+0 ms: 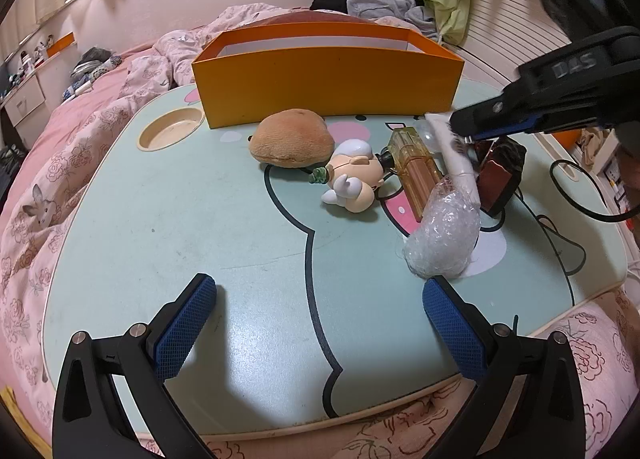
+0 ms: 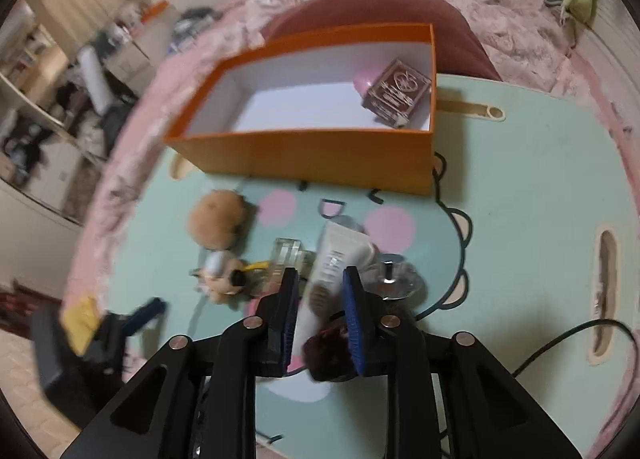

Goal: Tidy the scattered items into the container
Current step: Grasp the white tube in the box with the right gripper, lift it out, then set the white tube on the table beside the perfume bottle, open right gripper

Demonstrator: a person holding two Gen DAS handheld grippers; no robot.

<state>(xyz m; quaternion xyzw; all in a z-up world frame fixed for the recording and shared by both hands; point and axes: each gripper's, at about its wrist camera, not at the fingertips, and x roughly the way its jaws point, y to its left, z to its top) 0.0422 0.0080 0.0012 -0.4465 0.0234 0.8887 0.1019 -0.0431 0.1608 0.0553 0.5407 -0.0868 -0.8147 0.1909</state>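
Hovering over the clutter, the right gripper (image 2: 318, 283) is seen with its jaws a narrow way apart, straddling a white tube (image 2: 334, 255). In the left wrist view the tip of that gripper sits at the tube's upper end, yet whether the pads actually press on it cannot be told from the blurred frame. The tube's long axis runs roughly along the line of the jaws, away from the camera toward the orange box (image 2: 312, 161), so a grasp across its width looks to be what the coming move turns on. The right hand is judged much the nearer one.

The left gripper (image 1: 320, 299) is held low over bare bench with jaws wide apart and nothing between them, well apart from the pile.

Other scattered items are noted beside the tube: a tan plush (image 1: 291, 138), a small figurine (image 1: 354, 175), an amber clear bottle (image 1: 416, 171), a wad of clear plastic wrap (image 1: 442, 237), a dark red box (image 1: 498, 175) and a shiny round knobbed piece (image 2: 394, 277). Inside the orange box a patterned brown carton (image 2: 394, 97) and a pink-capped thing (image 2: 366, 81) are already seen against the far right corner.

The bench (image 1: 200, 219) is a mint cartoon-print lap table with a cup recess (image 1: 170, 133), set on a bed with pink floral bedding (image 1: 60, 163). A black cable (image 2: 568, 343) trails on the right. Clothes are piled behind, shelves to the left.
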